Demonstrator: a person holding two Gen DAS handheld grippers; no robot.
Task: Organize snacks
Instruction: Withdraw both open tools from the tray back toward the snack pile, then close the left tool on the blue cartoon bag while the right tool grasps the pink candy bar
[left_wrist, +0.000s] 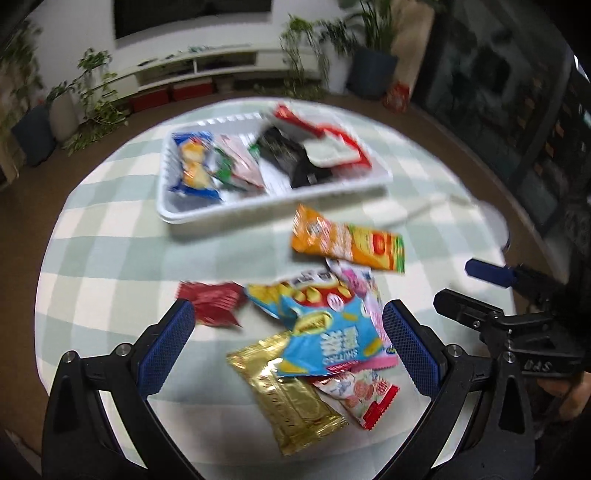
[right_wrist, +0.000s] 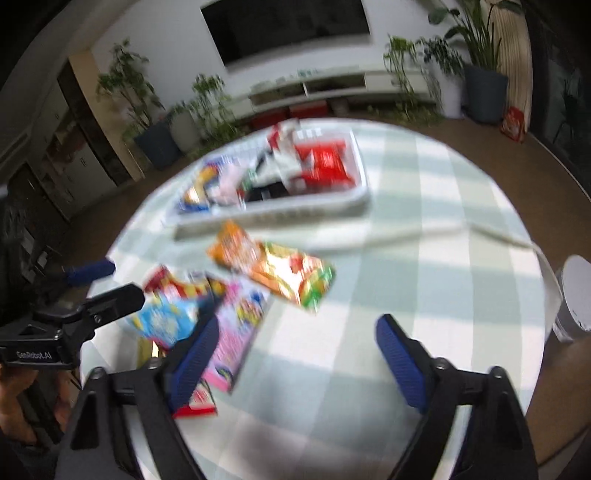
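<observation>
I hold my left gripper (left_wrist: 288, 347) above loose snack packets, jaws spread wide and empty around a blue chip bag (left_wrist: 325, 325). My right gripper (right_wrist: 295, 354) hangs released beside it. On the bench, the white basket (left_wrist: 192, 214) lies beyond the bag, already holding snacks.

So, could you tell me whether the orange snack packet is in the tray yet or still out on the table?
Out. The orange packet lies flat on the checked cloth just in front of the white tray, outside its rim.
</observation>
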